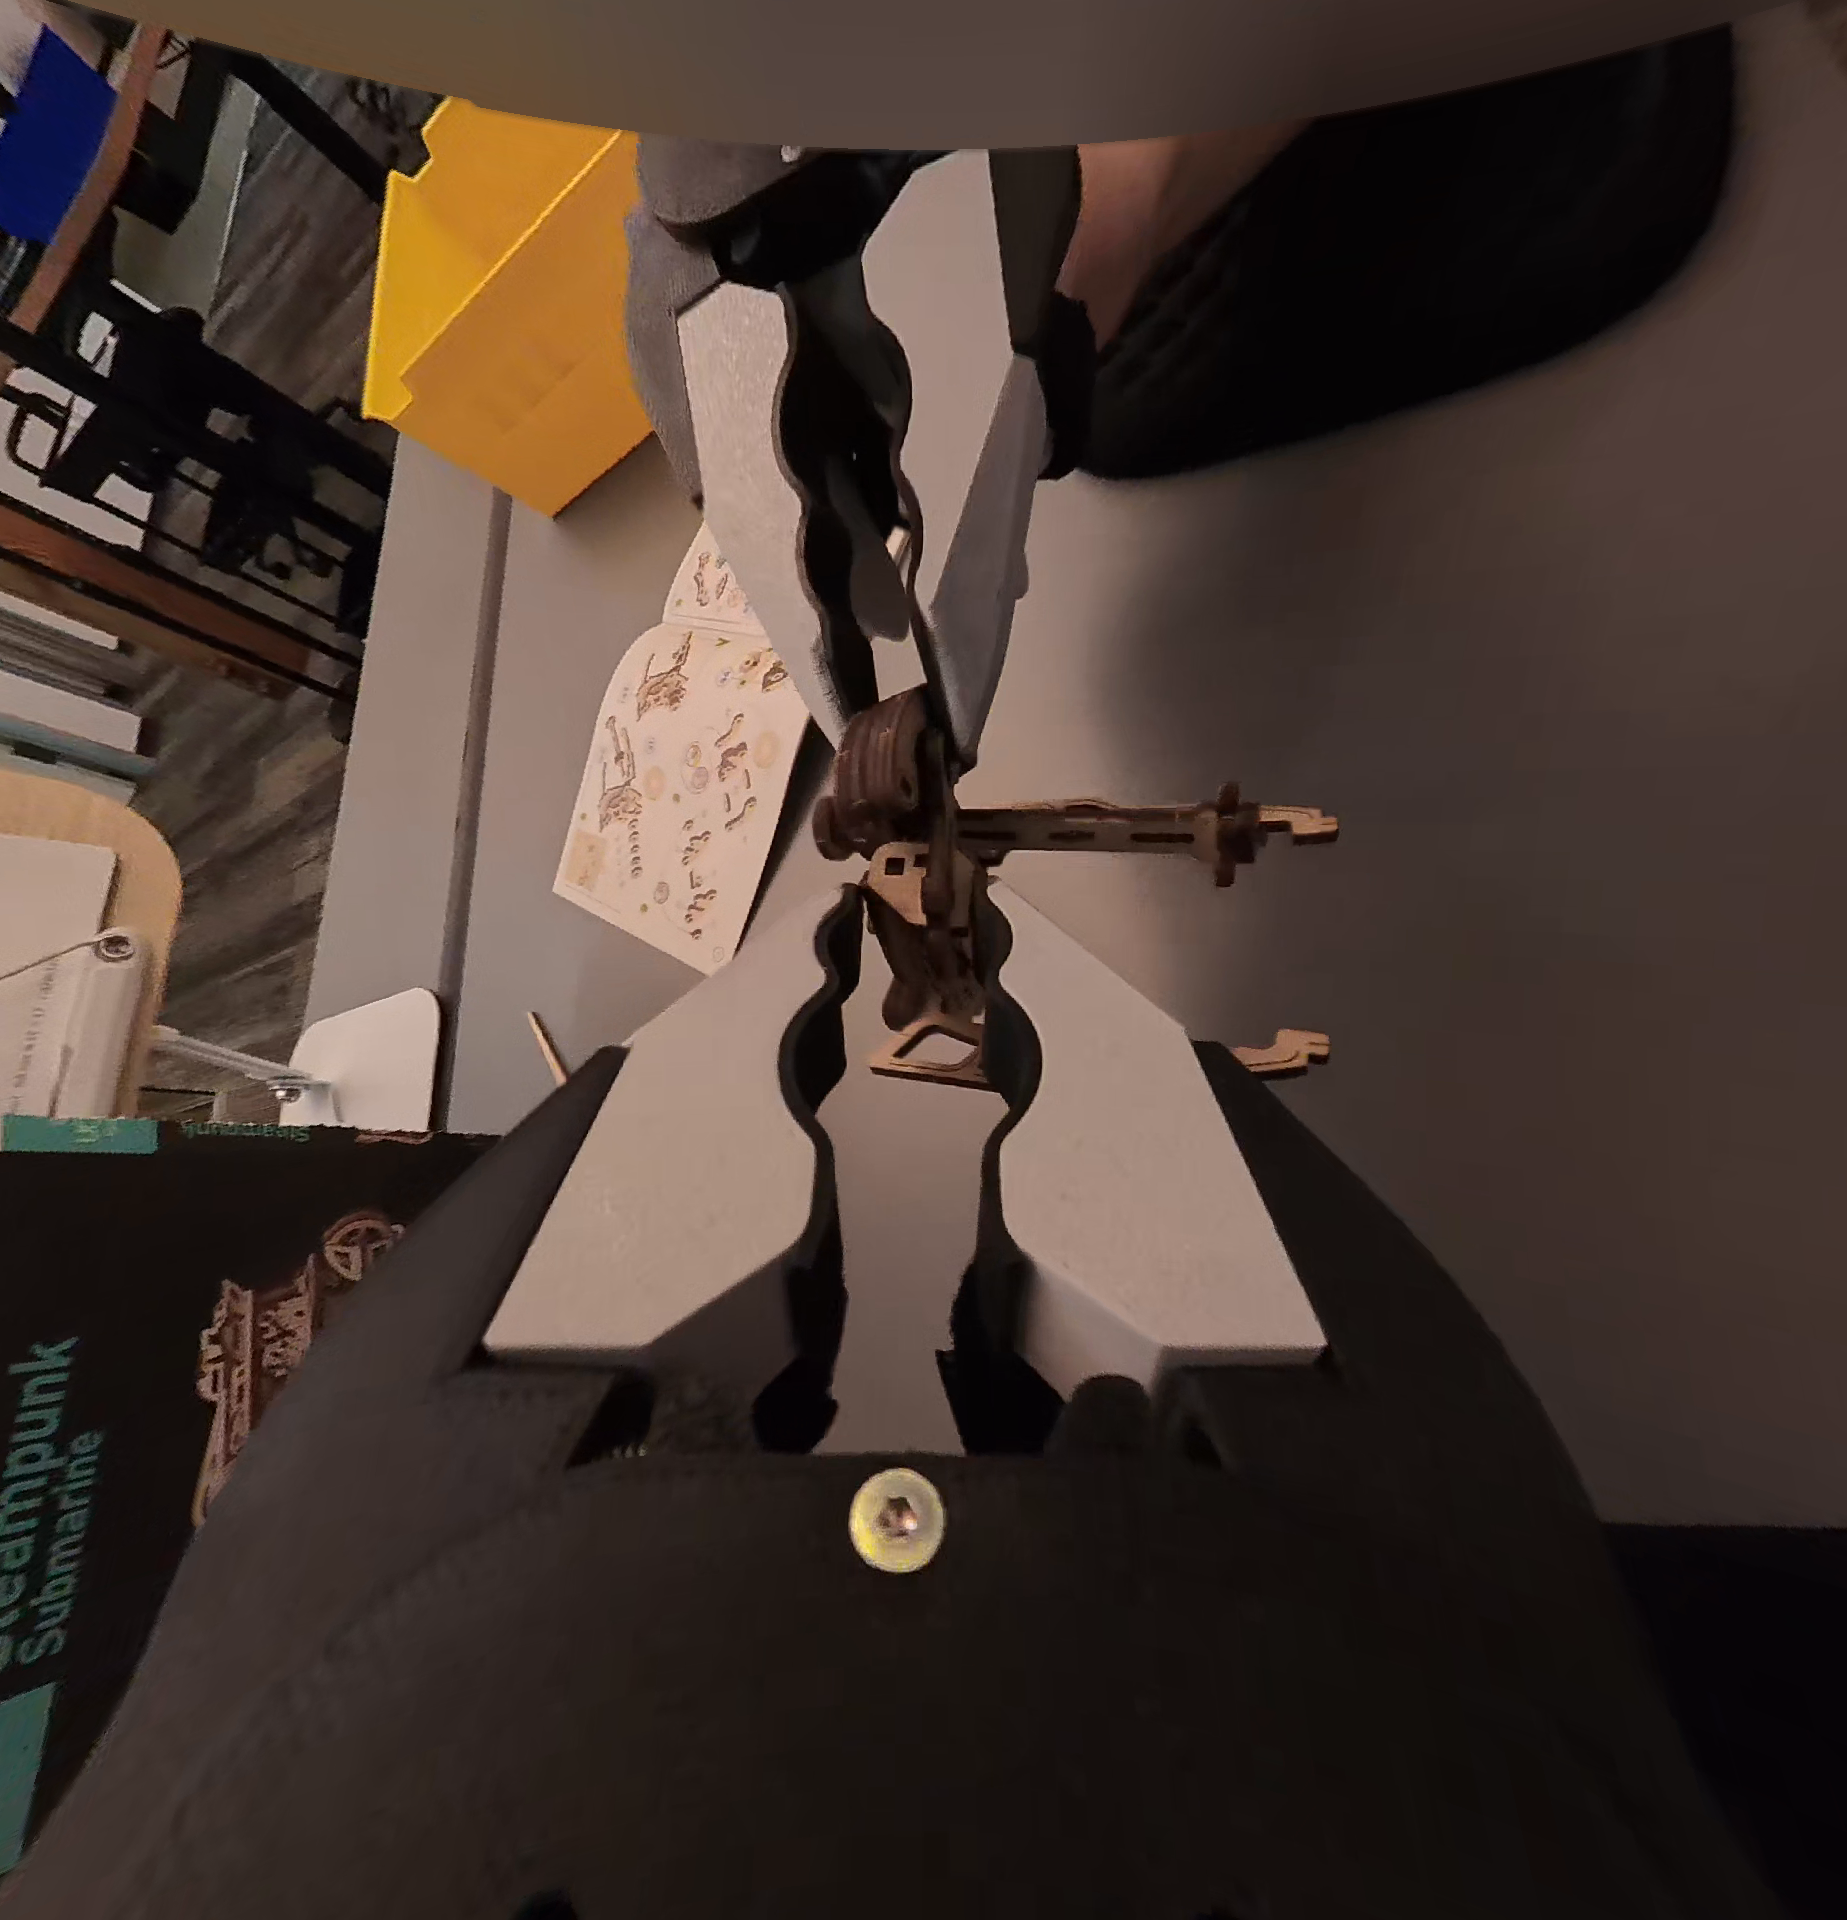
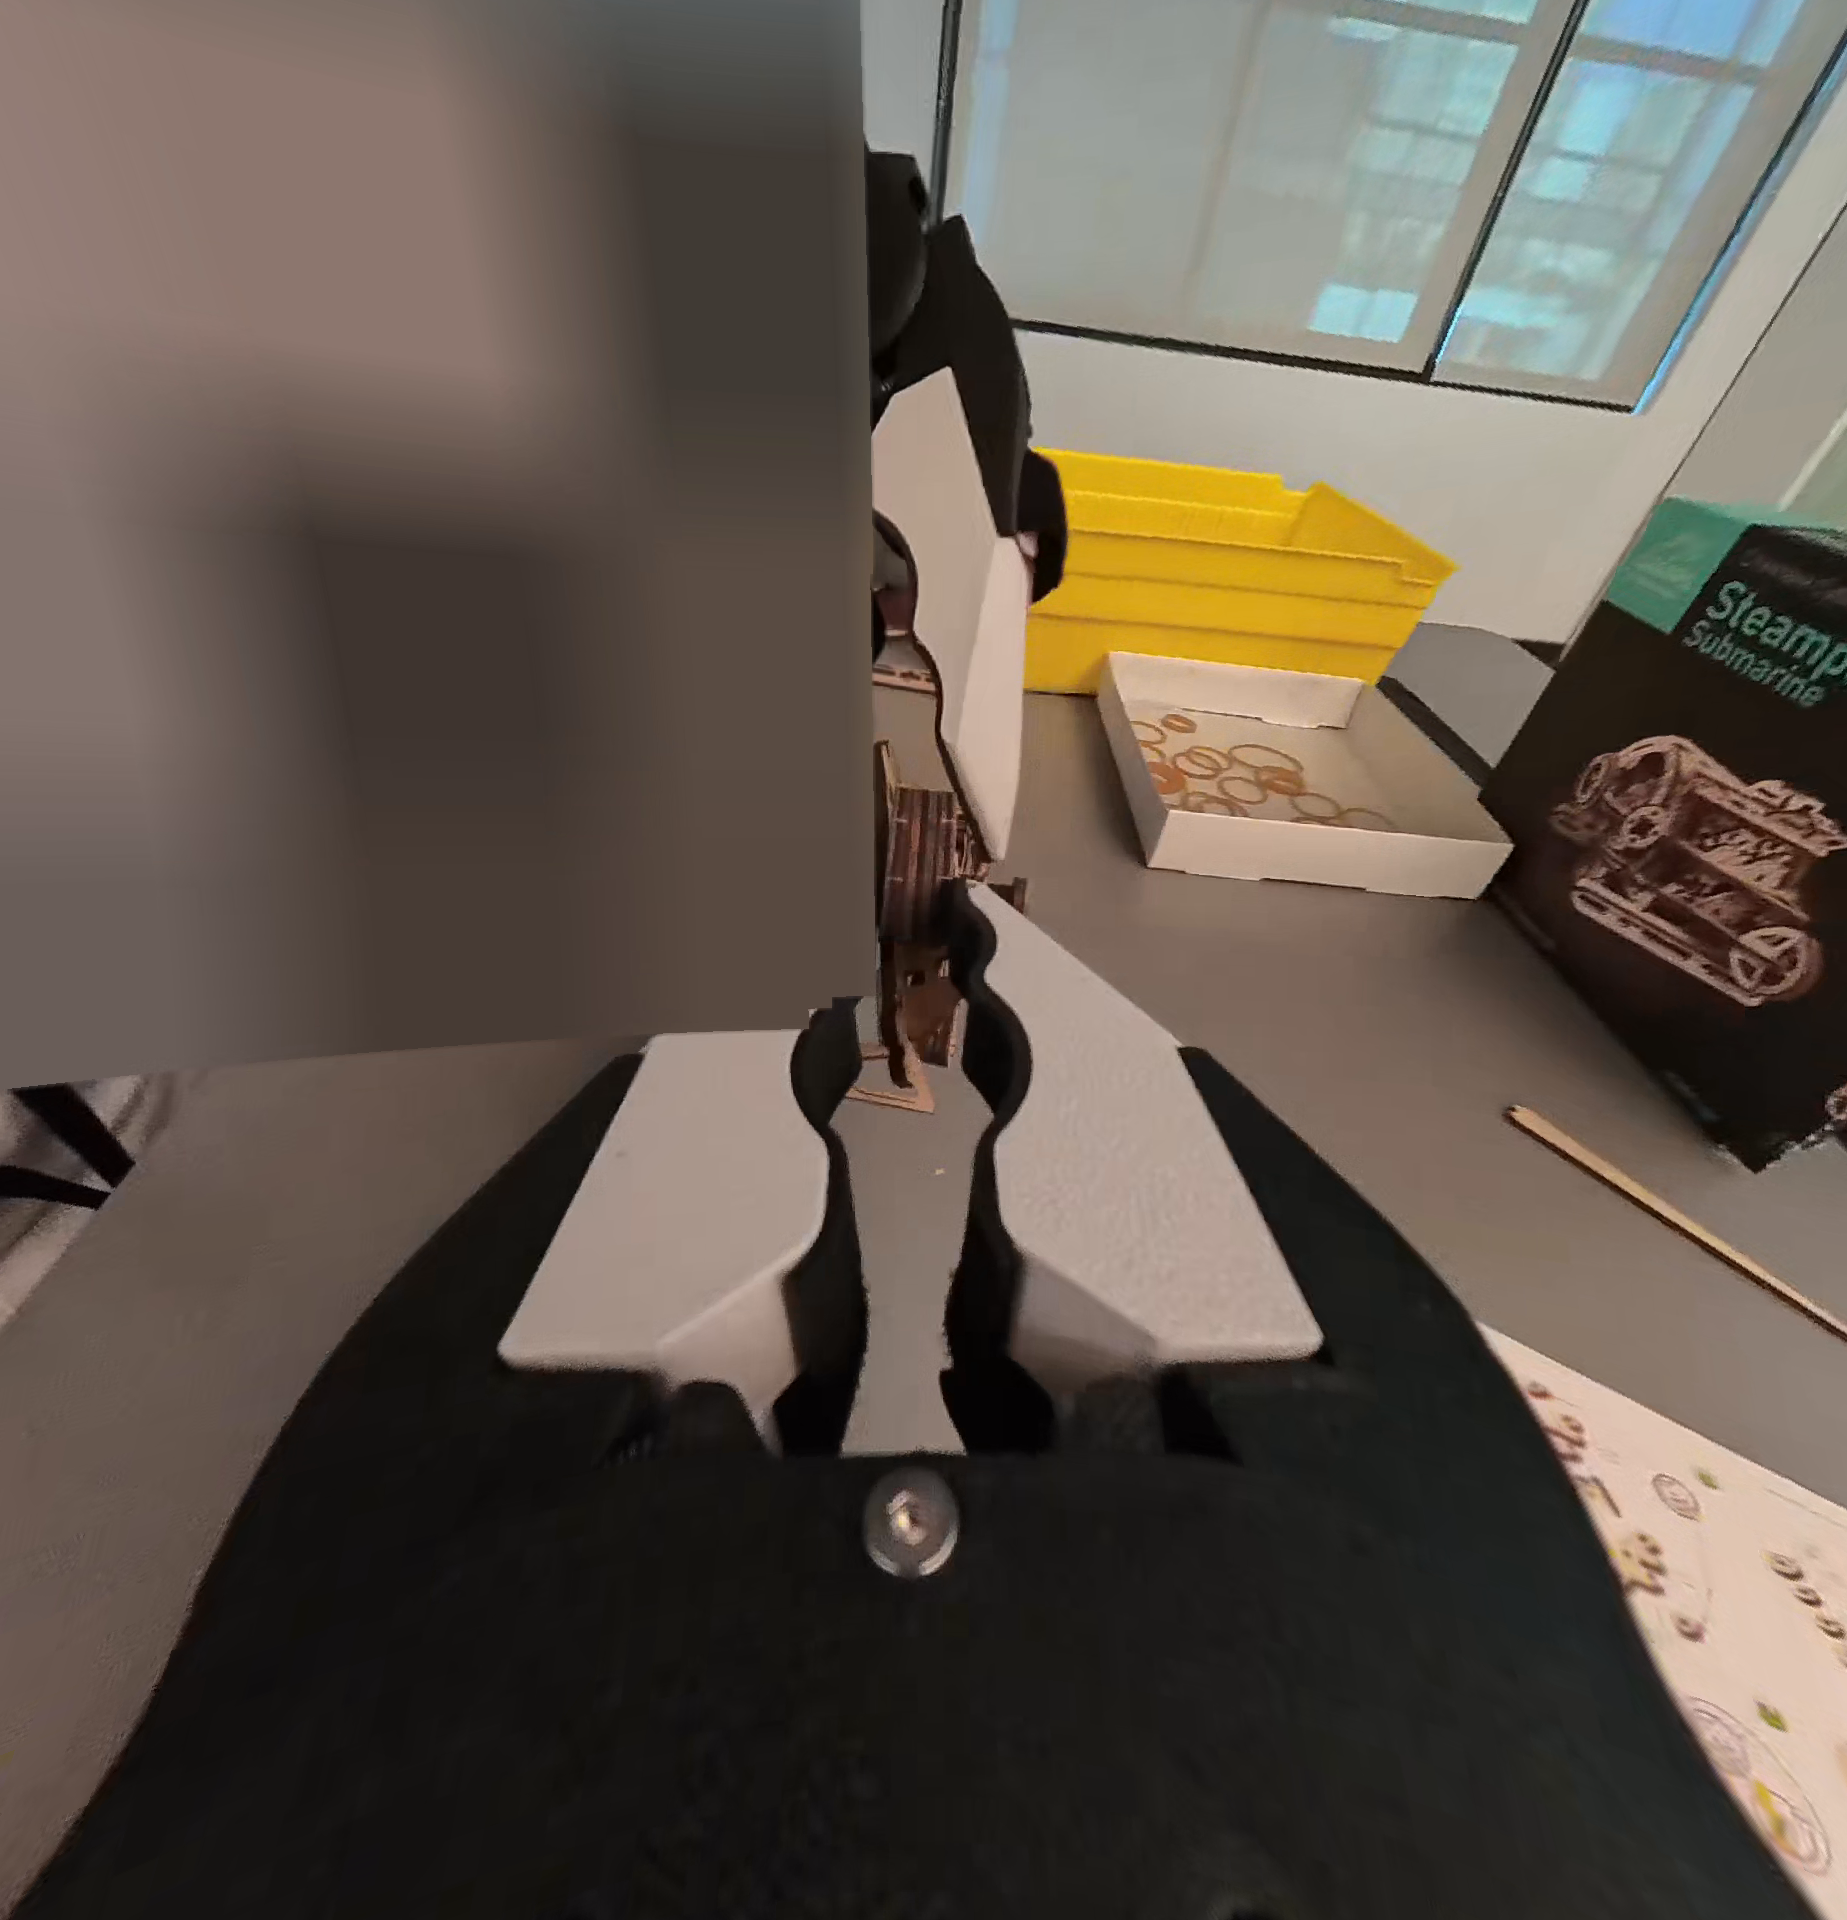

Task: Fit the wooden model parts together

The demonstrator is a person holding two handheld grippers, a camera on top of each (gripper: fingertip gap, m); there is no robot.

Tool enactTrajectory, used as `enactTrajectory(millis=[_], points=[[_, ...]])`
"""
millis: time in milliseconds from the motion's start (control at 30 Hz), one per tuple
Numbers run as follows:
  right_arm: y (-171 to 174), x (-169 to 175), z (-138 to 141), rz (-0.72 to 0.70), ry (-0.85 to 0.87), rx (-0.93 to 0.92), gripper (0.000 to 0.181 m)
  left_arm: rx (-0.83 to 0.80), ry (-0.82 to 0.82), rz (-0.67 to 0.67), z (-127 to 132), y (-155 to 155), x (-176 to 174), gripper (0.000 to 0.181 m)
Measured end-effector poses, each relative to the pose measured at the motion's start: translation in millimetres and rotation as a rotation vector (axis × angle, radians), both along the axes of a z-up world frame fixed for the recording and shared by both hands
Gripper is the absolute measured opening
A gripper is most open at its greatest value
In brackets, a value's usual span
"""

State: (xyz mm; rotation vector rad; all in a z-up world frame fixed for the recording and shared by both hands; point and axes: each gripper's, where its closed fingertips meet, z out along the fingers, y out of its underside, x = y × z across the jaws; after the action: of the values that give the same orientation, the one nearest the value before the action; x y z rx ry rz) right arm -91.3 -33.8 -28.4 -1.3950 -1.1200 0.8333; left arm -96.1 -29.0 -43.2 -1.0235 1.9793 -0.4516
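Note:
A wooden model [image 1: 929, 935] with a dark ribbed drum [image 1: 877, 758] and a long slotted arm [image 1: 1106, 831] pointing right is held over the grey table [image 1: 1418, 1195]. My left gripper [image 1: 919, 914] is shut on the model's lower frame. My right gripper [image 1: 914, 727] comes in from above and is shut on the ribbed drum. In the right wrist view my right gripper [image 2: 903, 966] pinches the model [image 2: 914, 997], with the drum [image 2: 919, 842] just beyond. One white finger [image 2: 976, 665] of the left gripper shows there; a mosaic patch hides the rest.
A yellow bin [image 2: 1231, 582] stands at the table's back, also in the left wrist view [image 1: 483, 312]. A white tray [image 2: 1314, 862] holds several rings. A black kit box [image 2: 1677, 831], a thin wooden stick [image 2: 1677, 1226] and a printed instruction sheet [image 1: 680, 790] lie nearby. The tips of both grippers are at nearly the same place. My left tips are roughly 25 cm from the thin wooden stick [image 2: 1677, 1226].

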Motion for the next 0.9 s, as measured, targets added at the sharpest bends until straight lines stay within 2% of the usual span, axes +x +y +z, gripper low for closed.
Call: enactTrajectory(millis=[33, 400, 600, 900], points=[[0.3, 0.6, 0.2, 0.004, 0.008, -0.003, 0.013, -0.009, -0.002, 0.002, 0.7, 0.2, 0.4, 0.018], [1.7, 0.4, -7.0, 0.016, -0.008, 0.017, 0.013, -0.077, 0.045, 0.044, -8.2, 2.2, -1.2, 0.015], [1.0, -1.0, -6.1, 0.024, 0.007, 0.020, 0.014, -0.170, 0.063, 0.054, -7.9, 0.3, -2.8, 0.014], [2.9, 1.7, -1.5, 0.023, 0.047, -0.001, 0.013, -0.157, -0.034, 0.047, -0.3, 2.6, -1.1, 0.017]])
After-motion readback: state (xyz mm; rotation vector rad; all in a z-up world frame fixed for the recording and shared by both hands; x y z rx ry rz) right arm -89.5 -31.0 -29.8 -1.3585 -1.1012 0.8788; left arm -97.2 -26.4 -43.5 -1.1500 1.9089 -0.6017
